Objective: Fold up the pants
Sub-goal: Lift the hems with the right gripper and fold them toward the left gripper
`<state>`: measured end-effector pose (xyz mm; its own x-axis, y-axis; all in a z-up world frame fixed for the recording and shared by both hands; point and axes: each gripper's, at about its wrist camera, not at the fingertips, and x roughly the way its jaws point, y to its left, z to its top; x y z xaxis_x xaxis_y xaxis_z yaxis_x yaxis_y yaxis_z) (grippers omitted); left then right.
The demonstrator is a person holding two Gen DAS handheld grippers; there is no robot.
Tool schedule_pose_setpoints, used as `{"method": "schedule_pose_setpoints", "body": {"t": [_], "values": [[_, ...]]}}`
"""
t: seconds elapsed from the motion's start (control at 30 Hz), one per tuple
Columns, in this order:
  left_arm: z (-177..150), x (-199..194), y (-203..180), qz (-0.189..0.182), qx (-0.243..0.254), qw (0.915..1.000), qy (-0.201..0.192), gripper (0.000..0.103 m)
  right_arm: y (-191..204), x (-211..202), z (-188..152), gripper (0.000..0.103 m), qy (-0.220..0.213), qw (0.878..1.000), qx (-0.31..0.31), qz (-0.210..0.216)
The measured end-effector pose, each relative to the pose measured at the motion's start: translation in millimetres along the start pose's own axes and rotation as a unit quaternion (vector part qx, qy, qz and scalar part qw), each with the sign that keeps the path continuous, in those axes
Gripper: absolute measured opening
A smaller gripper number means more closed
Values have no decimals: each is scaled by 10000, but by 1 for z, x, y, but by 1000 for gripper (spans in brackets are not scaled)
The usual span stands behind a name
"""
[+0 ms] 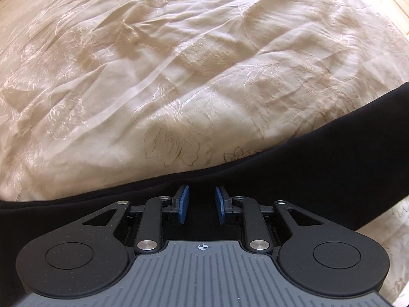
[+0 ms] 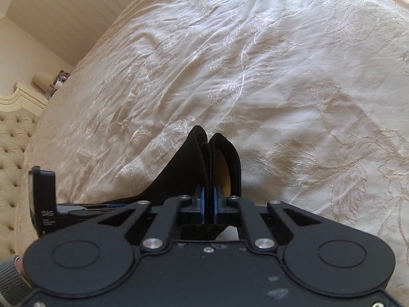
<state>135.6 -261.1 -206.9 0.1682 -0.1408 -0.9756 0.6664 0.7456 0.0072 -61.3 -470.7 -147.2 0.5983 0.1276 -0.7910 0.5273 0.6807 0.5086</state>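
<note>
Black pants (image 2: 194, 168) pinched in right gripper (image 2: 208, 204); left gripper (image 1: 202, 204) parted over them.

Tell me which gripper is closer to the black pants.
Right. The right gripper is clamped on the black pants; the left gripper hovers open over them.

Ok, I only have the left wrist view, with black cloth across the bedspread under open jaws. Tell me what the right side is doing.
Observer: The right gripper is shut on the pants, pinching several bunched layers.
Operator: Say how the cloth sits there.
Observer: It stands up beyond the jaws in upright folds, above the bedspread.
Operator: Give me the surroundings.
Observer: A tufted headboard lies off to that view's left.
</note>
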Motion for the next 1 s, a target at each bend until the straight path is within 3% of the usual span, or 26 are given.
{"method": "schedule_pose_setpoints", "body": {"t": [0.13, 0.3, 0.37, 0.57, 0.67, 0.83, 1.0], "values": [[1, -17, 2, -118, -56, 9999, -95, 22, 12, 3, 2, 8, 7, 9999, -107, -122], [-31, -45, -3, -398, 22, 9988, -296, 23, 17, 0, 4, 8, -37, 9998, -116, -185], [-43, -43, -12, -559, 213, 9980, -181, 23, 20, -1, 5, 8, -49, 9997, -124, -187], [-59, -19, -18, -375, 412, 9984, 25, 23, 37, -8, 7, 8, -139, 9993, -273, -208], [-57, -35, 2, -639, 3, 9977, -207, 23, 59, -15, 4, 8, -267, 9983, -459, -253], [-65, -60, 58, -512, -566, 9959, -493, 23, 122, -26, -9, 8, -445, 9943, -960, -128], [-85, -77, 130, -342, -1077, 9921, -540, 23, 207, -16, -38, 8, -417, 9886, -1415, 314]]}}
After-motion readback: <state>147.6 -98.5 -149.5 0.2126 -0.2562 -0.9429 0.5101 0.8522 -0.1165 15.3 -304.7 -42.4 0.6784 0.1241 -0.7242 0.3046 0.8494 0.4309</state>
